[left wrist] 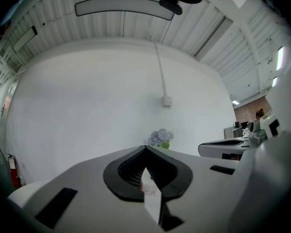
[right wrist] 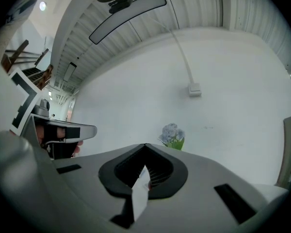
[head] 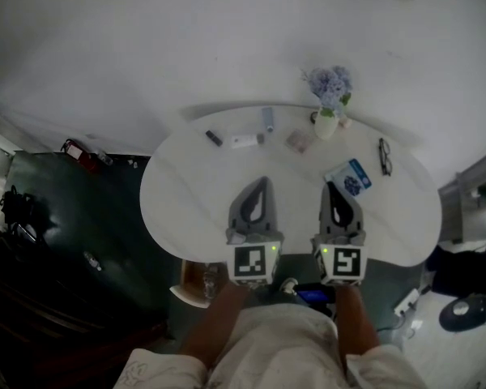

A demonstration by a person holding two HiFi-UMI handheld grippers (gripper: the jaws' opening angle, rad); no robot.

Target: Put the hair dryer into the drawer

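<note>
A: Looking for the hair dryer. Found anywhere?

B: Nowhere to be made out. On the round white table (head: 186, 209), only small stuff toward the far side: a vase of flowers (head: 330, 96), glasses (head: 385, 156) at the far right, a blue-and-white packet (head: 350, 177) just beyond the right gripper (head: 330, 188).

A: And the drawer?

B: Not seen either. Possibly under the near rim, below the hands, but hidden from the head view.

A: Tools?

B: Closed tip to tip on the left gripper (head: 262, 183), nothing held. Same on the right. Held side by side over the near edge, pointing level toward the far wall (head: 146, 47).

A: So which way to reach, and with which hand?

B: Cannot say. No telling the dryer's direction or its long axis. Fits a dryer already shut away as well as one lying out of frame.
</note>
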